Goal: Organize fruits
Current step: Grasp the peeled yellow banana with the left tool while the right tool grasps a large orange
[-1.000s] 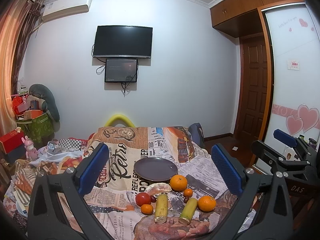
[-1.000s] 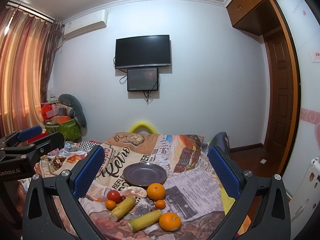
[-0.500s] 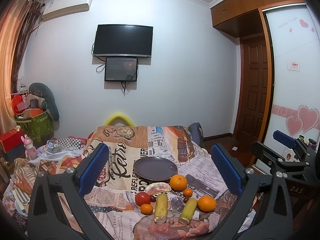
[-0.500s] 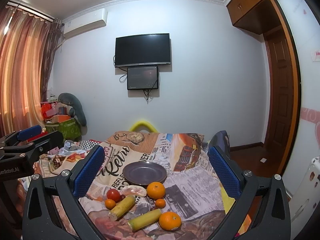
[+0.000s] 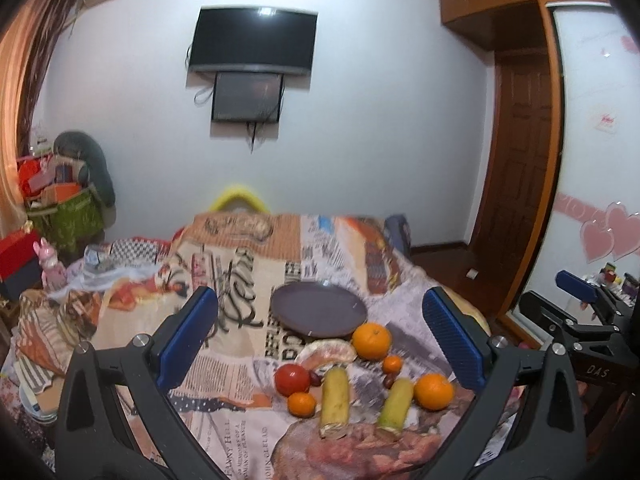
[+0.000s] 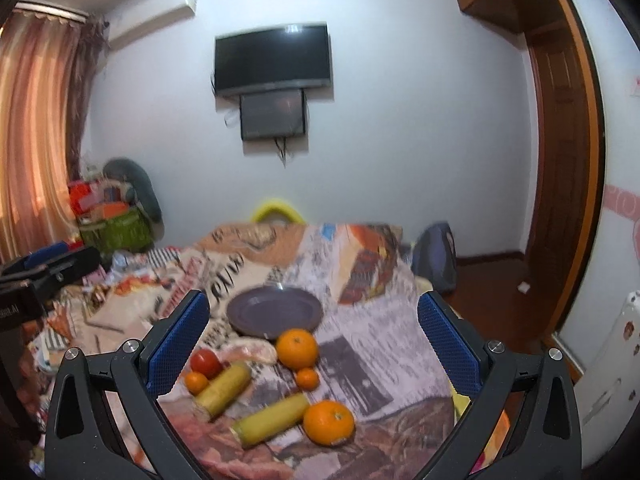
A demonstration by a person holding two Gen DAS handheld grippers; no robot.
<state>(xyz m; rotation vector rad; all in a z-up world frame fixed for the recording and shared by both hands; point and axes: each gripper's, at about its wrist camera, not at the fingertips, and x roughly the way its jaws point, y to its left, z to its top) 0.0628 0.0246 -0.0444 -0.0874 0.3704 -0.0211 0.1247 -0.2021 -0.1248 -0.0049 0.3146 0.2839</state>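
Both jaws spread wide, nothing held: my left gripper [image 5: 320, 336] and right gripper [image 6: 314, 334] hang above the near table edge, fruit at lower centre of both views, just in front of the empty purple plate [image 5: 296, 312]. Nearest large orange [image 6: 329, 422] lies low, slightly right of the right gripper's centreline, round, so no long axis matters; the right gripper looks nearer. Versus a second ago, both views have tilted down and closed in; fruit sits larger.

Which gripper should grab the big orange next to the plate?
Probably the right gripper: it is open, and the orange by the plate lies almost centred between its fingers. In the left gripper's view it sits off-centre.
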